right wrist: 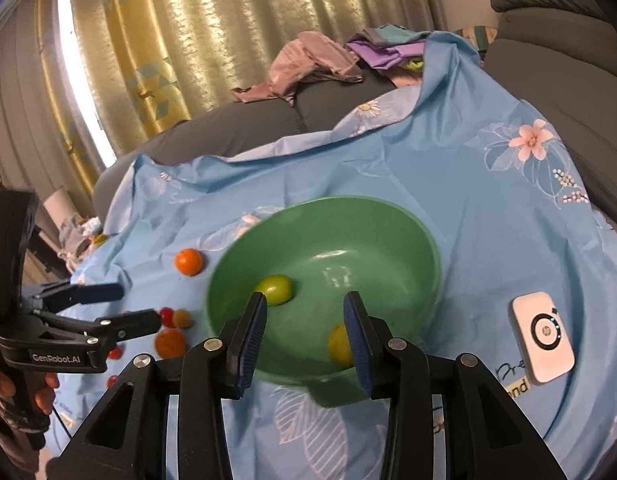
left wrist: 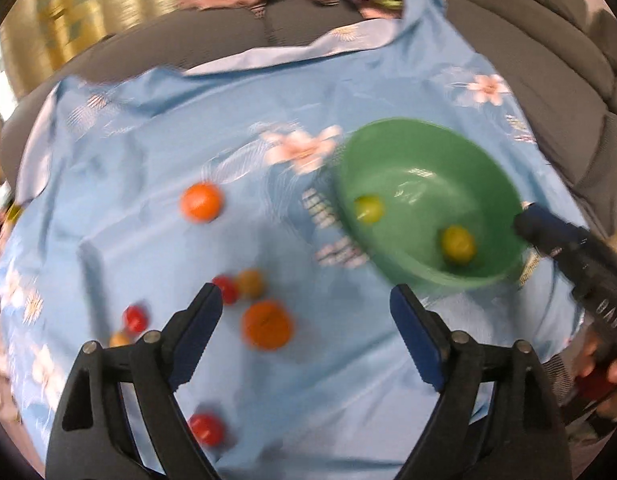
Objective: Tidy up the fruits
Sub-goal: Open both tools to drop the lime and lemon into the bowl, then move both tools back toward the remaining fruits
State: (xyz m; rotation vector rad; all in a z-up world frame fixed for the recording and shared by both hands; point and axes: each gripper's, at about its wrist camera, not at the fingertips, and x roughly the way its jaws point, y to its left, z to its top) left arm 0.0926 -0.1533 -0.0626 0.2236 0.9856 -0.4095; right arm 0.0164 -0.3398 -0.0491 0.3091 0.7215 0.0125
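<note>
Fruit sorting looks part done. Nearest in the left wrist view, the left gripper hangs with its jaws wide apart and nothing between them, tilted down over the loose fruit on the blue floral cloth, probably so the next piece can be taken. Just beyond its fingertips lie a large orange, a small red fruit touching a small orange-yellow one, and another red fruit; a third red fruit sits closer, by the left finger. A second orange rests farther off, apart from the rest. To the right stands the green bowl, holding two yellow-green fruits, so it appears to be the collecting place. The right gripper has its jaws partly apart around the bowl's near rim; whether the pads actually press on the rim cannot be told, though it is likely placed there to steady the bowl. Beside the bowl lies a white device with a round ring mark. "GenRobot.AI" is printed on the left gripper's body, and fragments reading "Dre" and "nd" show on the cloth. Farthest back are crumpled clothes and gold curtains.
</note>
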